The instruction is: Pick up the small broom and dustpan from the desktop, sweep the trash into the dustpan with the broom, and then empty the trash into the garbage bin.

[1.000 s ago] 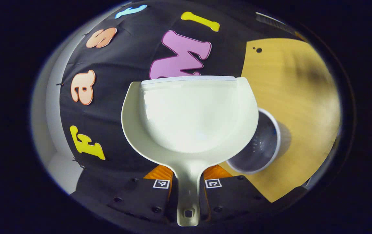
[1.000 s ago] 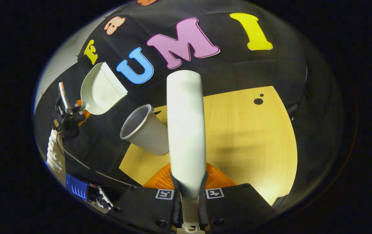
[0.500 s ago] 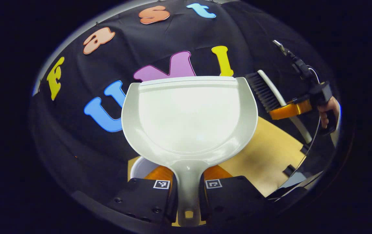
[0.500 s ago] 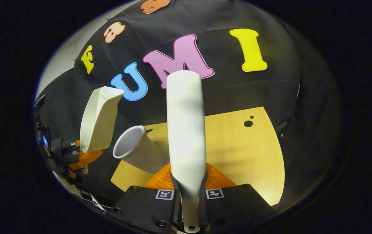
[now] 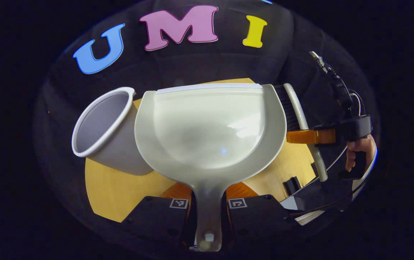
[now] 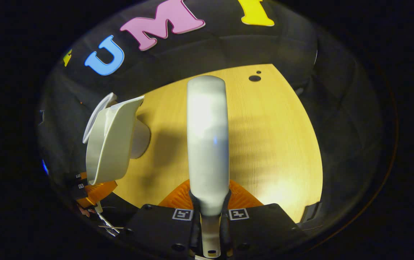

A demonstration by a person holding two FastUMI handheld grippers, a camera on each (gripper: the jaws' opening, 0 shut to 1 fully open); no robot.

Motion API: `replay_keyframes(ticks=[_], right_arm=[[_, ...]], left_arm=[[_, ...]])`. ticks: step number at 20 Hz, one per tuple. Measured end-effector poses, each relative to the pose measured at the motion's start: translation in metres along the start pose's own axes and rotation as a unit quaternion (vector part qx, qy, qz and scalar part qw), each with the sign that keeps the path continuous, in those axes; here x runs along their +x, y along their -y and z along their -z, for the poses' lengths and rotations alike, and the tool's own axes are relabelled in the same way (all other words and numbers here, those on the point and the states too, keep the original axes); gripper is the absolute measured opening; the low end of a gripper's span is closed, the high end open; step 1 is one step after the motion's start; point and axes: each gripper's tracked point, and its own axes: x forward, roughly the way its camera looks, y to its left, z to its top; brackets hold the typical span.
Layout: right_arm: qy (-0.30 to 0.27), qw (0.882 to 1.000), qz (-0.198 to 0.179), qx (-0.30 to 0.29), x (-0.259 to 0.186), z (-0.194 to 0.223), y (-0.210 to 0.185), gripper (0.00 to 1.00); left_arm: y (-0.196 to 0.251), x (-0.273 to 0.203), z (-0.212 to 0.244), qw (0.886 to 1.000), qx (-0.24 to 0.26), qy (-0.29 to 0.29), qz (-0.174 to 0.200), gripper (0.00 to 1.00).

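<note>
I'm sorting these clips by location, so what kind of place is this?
Probably a staged recording booth, not a home: a black cloth wall backs a small wooden desktop, with only a white garbage bin, a dustpan and a small broom held in handheld grippers.

The left tool [image 5: 208, 207] has dark housings with square coded markers, screws, and perhaps ribbed inner faces.
</note>
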Motion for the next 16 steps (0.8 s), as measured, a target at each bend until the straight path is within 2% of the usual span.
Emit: replay_keyframes(ticks=[3, 7, 11, 16], right_arm=[[-0.063, 0.998, 0.005, 0.017, 0.03, 0.036, -0.001, 0.22], [-0.096, 0.995, 0.027, 0.028, 0.058, 0.058, 0.003, 0.22], [-0.128, 0.989, 0.056, 0.042, 0.083, 0.077, 0.007, 0.22], [-0.164, 0.982, 0.086, 0.027, 0.102, 0.097, 0.013, 0.22]], left_arm=[[0.015, 0.034, 0.026, 0.996, -0.051, -0.06, 0.03, 0.24], [-0.006, 0.076, 0.057, 0.993, -0.06, -0.105, -0.013, 0.24], [-0.013, 0.105, 0.071, 0.984, -0.094, -0.149, -0.012, 0.24], [-0.006, 0.109, 0.059, 0.981, -0.081, -0.171, -0.031, 0.24]])
